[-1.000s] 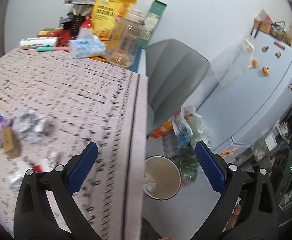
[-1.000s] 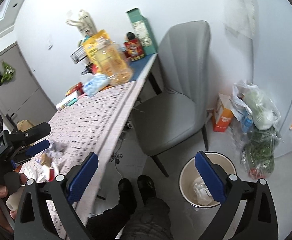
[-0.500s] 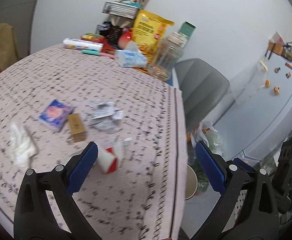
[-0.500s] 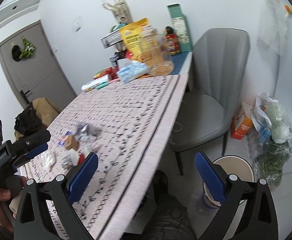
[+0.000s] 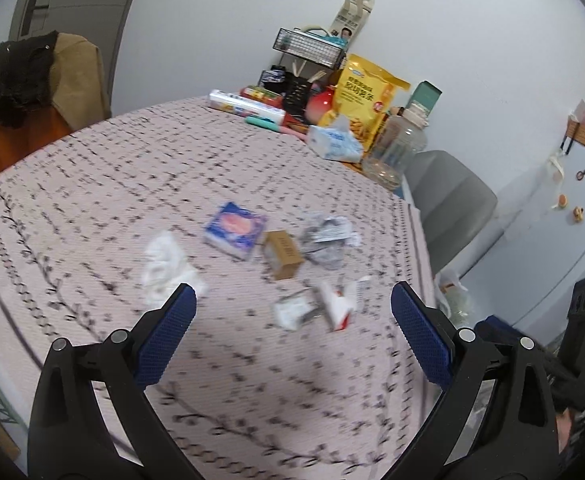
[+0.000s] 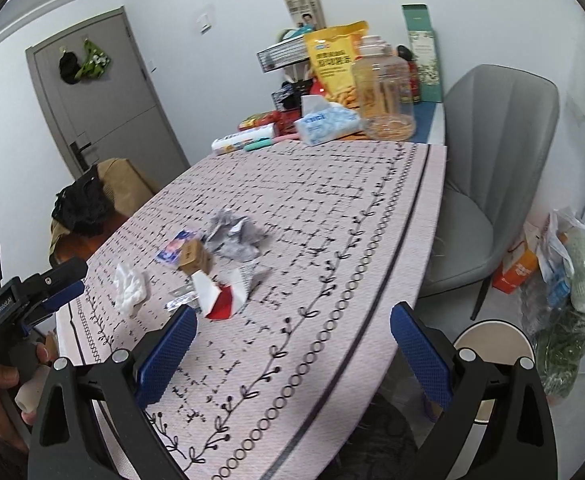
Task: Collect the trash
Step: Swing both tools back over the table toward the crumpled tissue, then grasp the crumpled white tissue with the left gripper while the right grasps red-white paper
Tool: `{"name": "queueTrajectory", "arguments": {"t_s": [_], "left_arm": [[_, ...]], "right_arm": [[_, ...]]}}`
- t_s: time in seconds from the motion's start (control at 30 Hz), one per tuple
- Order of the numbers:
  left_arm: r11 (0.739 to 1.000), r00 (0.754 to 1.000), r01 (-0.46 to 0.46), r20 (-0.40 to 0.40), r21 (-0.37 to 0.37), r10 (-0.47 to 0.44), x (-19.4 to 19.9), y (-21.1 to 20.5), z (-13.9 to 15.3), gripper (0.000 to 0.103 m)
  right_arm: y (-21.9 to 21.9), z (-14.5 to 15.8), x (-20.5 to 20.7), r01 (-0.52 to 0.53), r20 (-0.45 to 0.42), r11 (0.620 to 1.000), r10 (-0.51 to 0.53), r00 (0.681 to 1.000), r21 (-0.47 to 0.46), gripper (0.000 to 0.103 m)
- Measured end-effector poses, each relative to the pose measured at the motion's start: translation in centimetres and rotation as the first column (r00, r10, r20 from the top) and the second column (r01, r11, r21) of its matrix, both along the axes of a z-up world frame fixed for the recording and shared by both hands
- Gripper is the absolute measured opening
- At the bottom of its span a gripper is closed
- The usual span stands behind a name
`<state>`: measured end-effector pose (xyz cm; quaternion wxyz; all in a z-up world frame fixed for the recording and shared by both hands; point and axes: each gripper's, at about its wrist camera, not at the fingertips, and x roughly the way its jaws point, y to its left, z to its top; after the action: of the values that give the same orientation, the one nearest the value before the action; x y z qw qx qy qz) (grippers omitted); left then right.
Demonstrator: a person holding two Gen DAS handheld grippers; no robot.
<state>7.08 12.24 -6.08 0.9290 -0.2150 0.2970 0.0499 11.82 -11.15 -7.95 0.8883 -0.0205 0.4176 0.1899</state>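
Note:
Trash lies in a cluster on the patterned tablecloth (image 5: 104,184): a white crumpled tissue (image 5: 164,264), a blue packet (image 5: 234,230), a small brown box (image 5: 282,254), a crumpled silver wrapper (image 5: 326,238), a red-and-white wrapper (image 5: 336,304) and a small clear wrapper (image 5: 292,310). My left gripper (image 5: 292,334) hovers open just short of the cluster, nothing between its fingers. My right gripper (image 6: 290,350) is open too, near the table's front edge, with the same tissue (image 6: 130,284), box (image 6: 194,258) and red-and-white wrapper (image 6: 224,290) ahead. A round bin (image 6: 492,344) stands on the floor at the right.
Groceries crowd the table's far end: a yellow snack bag (image 5: 366,98), a clear jar (image 5: 396,148), a tissue pack (image 5: 332,142). A grey chair (image 6: 492,152) sits beside the table, with bags (image 6: 568,280) on the floor near the bin. A hand holds the left gripper (image 6: 20,300).
Both views have swung left from the bin and the floor onto the table. The trash cluster now sits ahead of the left gripper. Both grippers stay open.

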Motion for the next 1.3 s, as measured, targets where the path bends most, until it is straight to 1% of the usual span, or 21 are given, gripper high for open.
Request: {"name": "queueTrajectory", "arguments": {"t_s": [0.1, 0.2, 0.27, 0.33, 0.43, 0.53, 0.63, 0.73, 0.83, 0.93, 0.97, 1.03, 1.1, 1.13, 1.2, 1.3], "left_arm": [[1.0, 1.0, -0.024, -0.017, 0.006, 0.024, -0.8, 1.8, -0.7, 0.097], [1.0, 0.999, -0.03, -0.035, 0.005, 0.03, -0.9, 2.5, -1.5, 0.097], [0.999, 0.997, -0.032, -0.063, 0.021, 0.033, -0.7, 2.8, -2.4, 0.097], [0.998, 0.994, -0.052, -0.089, 0.044, 0.055, -0.4, 3.1, -3.2, 0.097], [0.997, 0.99, -0.073, -0.119, 0.02, 0.074, -0.1, 4.1, -4.6, 0.097], [0.996, 0.986, -0.083, -0.143, 0.029, 0.086, 0.5, 4.4, -5.5, 0.096], [0.995, 0.984, -0.094, -0.153, 0.017, 0.095, 1.3, 5.0, -6.2, 0.096], [0.994, 0.979, -0.095, -0.176, 0.048, 0.102, 2.4, 5.1, -6.7, 0.096], [0.993, 0.973, -0.098, -0.202, 0.062, 0.108, 3.7, 5.4, -7.2, 0.094], [0.991, 0.962, -0.102, -0.244, 0.091, 0.121, 4.8, 5.7, -7.9, 0.084], [0.989, 0.961, -0.107, -0.243, 0.101, 0.129, 4.9, 5.7, -7.9, 0.08], [0.986, 0.958, -0.11, -0.25, 0.121, 0.138, 5.2, 5.6, -7.8, 0.07], [0.986, 0.957, -0.109, -0.256, 0.123, 0.138, 5.3, 5.7, -7.7, 0.039], [0.988, 0.956, -0.108, -0.26, 0.11, 0.133, 5.3, 5.8, -7.7, 0.033], [0.99, 0.958, -0.112, -0.254, 0.086, 0.131, 5.0, 6.1, -7.6, 0.025], [0.989, 0.961, -0.123, -0.239, 0.085, 0.14, 4.4, 6.2, -7.1, 0.022]], "right_arm": [[0.7, -0.5, -0.2, -0.022, -0.009, 1.0, 0.022, 1.0, 0.001, 0.095], [1.6, -1.2, -0.1, -0.048, -0.027, 0.999, 0.048, 0.999, -0.001, 0.093], [2.2, -1.7, -0.1, -0.067, -0.038, 0.998, 0.067, 0.997, -0.003, 0.091], [2.5, -1.9, -0.1, -0.079, -0.041, 0.997, 0.079, 0.996, -0.003, 0.091], [2.9, -2.5, 0.0, -0.095, -0.051, 0.995, 0.094, 0.994, -0.008, 0.091], [3.1, -3.3, 0.4, -0.104, -0.076, 0.995, 0.104, 0.992, -0.005, 0.089], [3.5, -4.0, 0.7, -0.116, -0.091, 0.993, 0.115, 0.989, -0.004, 0.089], [4.2, -4.6, 1.3, -0.127, -0.106, 0.992, 0.125, 0.986, -0.009, 0.089], [5.1, -5.2, 2.1, -0.142, -0.122, 0.99, 0.139, 0.983, -0.02, 0.089], [6.1, -6.2, 2.9, -0.16, -0.144, 0.986, 0.152, 0.978, -0.04, 0.089], [6.6, -6.6, 3.3, -0.169, -0.155, 0.985, 0.159, 0.975, -0.047, 0.089], [7.4, -7.4, 3.7, -0.185, -0.171, 0.98, 0.171, 0.97, -0.067, 0.089], [8.6, -8.2, 4.1, -0.214, -0.187, 0.972, 0.193, 0.963, -0.098, 0.088], [9.0, -8.5, 4.3, -0.222, -0.193, 0.969, 0.199, 0.961, -0.11, 0.088], [9.9, -9.1, 4.6, -0.245, -0.203, 0.96, 0.215, 0.955, -0.136, 0.088], [10.8, -9.9, 5.1, -0.256, -0.215, 0.953, 0.219, 0.952, -0.164, 0.088]]}}
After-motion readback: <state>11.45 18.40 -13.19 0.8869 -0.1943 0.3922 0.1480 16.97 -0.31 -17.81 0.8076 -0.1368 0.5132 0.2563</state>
